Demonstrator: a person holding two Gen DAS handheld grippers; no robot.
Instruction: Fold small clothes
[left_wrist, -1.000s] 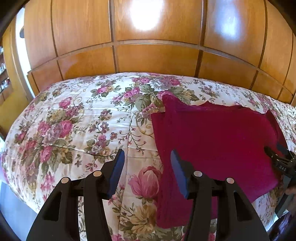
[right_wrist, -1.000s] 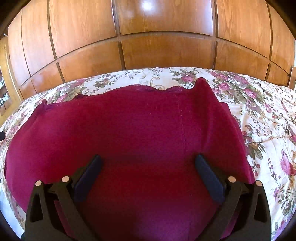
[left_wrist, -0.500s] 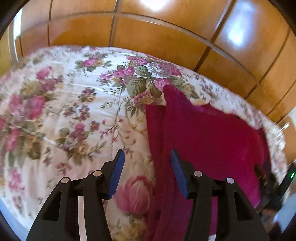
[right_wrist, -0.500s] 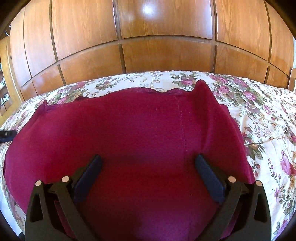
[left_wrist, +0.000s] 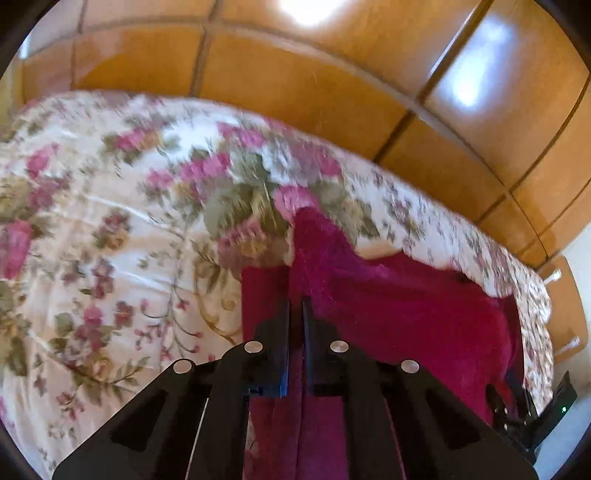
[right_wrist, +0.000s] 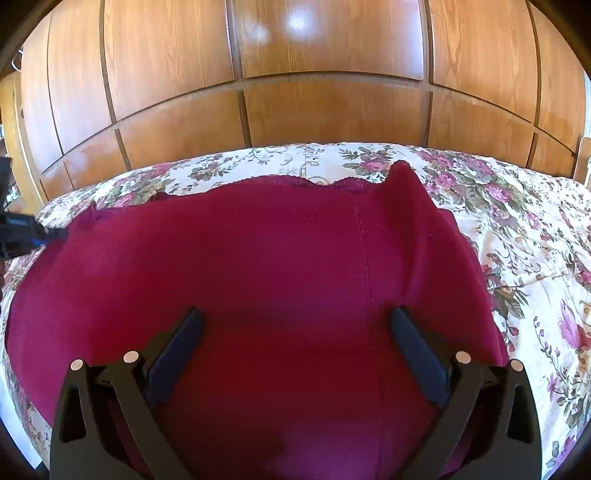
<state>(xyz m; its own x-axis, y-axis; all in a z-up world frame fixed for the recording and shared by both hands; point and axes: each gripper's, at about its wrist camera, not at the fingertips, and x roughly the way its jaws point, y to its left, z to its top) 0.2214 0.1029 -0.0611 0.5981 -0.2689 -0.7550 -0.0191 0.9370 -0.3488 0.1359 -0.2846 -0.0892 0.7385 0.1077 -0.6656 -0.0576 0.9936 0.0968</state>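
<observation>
the dark red knitted garment (right_wrist: 280, 266) lies spread flat on a bed covered with a cream quilt printed with pink and green flowers (right_wrist: 535, 229), and a wall of glossy orange-brown wooden panels (right_wrist: 317, 110) rises behind the bed.

the left tool (left_wrist: 296, 306), black with blue pads, has just been closing, and its jaws now stand almost together on the near left edge of the garment (left_wrist: 399, 306). a raised ridge of the red fabric runs straight ahead from its tips and also passes down between the jaws toward the camera, so the tool looks clamped on that fold; this view is blurred. a narrower strip of the same cloth lies just left of the tool, and the bulk of the garment spreads off to its right and ahead. the flowered quilt (left_wrist: 110, 258) fills the space to the tool's left.

the right tool (right_wrist: 295, 321) hangs over the near middle of the garment with its jaws wide apart; red cloth fills the whole gap between them and spreads out past both sides, and the pads are not pressing on it. a stitched seam runs away from the tool just inside its right finger, up to a raised corner of cloth at the far edge. at the far left of this view the left tool (right_wrist: 55, 233) meets the garment's left edge.
</observation>
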